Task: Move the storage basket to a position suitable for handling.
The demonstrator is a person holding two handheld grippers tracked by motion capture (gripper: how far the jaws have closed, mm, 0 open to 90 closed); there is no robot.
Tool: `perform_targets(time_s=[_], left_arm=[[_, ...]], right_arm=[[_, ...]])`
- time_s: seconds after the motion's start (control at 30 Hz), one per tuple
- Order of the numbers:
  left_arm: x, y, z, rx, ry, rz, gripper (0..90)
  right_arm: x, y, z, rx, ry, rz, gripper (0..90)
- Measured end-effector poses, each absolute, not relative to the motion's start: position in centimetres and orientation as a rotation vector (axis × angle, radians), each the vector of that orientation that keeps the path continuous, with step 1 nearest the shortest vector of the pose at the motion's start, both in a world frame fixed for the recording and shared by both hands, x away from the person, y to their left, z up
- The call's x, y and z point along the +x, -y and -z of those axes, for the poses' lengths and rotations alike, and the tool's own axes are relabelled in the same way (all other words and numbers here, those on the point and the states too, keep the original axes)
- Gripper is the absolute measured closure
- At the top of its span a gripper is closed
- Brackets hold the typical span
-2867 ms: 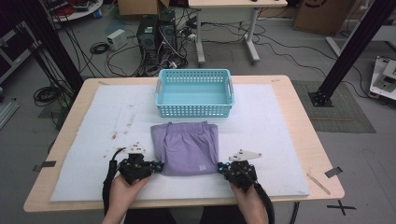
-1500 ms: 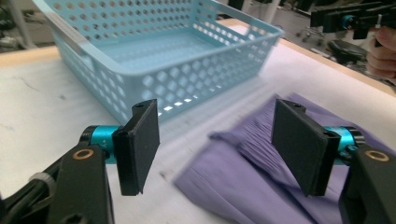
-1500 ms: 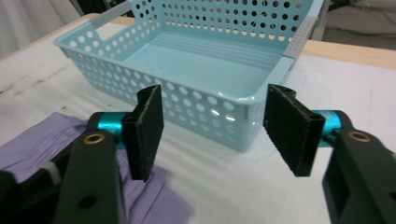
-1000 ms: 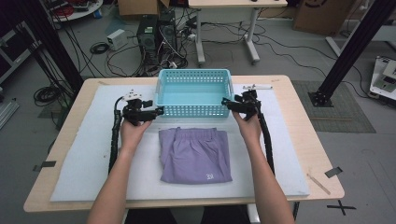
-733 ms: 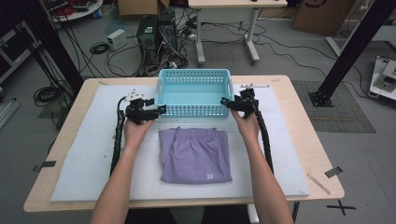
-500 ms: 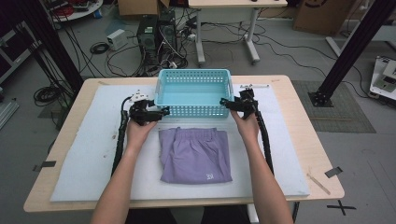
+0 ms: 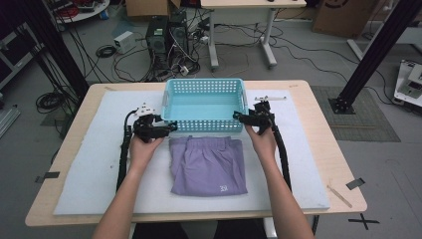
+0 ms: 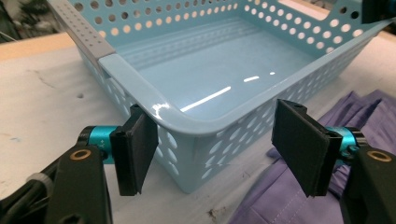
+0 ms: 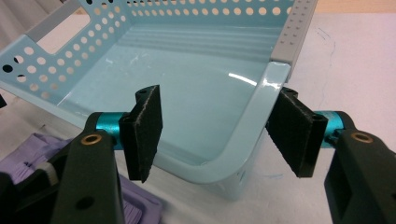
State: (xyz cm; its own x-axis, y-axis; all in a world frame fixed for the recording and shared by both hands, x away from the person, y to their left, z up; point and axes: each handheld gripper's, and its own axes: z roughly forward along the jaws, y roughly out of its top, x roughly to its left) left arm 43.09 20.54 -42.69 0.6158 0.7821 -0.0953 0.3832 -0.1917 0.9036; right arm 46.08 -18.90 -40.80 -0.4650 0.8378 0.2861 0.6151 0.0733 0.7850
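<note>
- My left tool point(image 7: 166, 128) is open, straddling the basket's point(image 7: 205, 122) near-left corner.
- My right tool point(image 7: 241, 118) is open, straddling its near-right corner.

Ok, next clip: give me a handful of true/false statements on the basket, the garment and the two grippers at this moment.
1. The blue basket holds nothing. True.
2. The purple garment lies inside the basket. False: it lies folded on the white mat, on the person's side of the basket.
3. The left gripper is open, with a near corner of the basket between its jaws. True.
4. The right gripper is shut on the garment. False: it is open, its jaws either side of the basket's other near corner.
5. The basket is tipped on its side. False: it sits upright on the mat.
</note>
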Motion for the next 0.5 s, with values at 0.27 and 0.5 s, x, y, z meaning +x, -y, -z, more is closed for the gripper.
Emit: perform_targets(time_s=[0.27, 0.5], left_arm=[[41.7, -21.7, 41.2, 1.792, -0.966, -0.608, 24.6], [38.6, -23.4, 39.6, 1.779, -0.895, -0.66, 24.1]], right_arm=[[45.4, 19.0, 40.1, 1.429, -2.06, -1.227, 29.4], [42.2, 20.3, 38.5, 1.304, -1.98, -1.297, 26.4]])
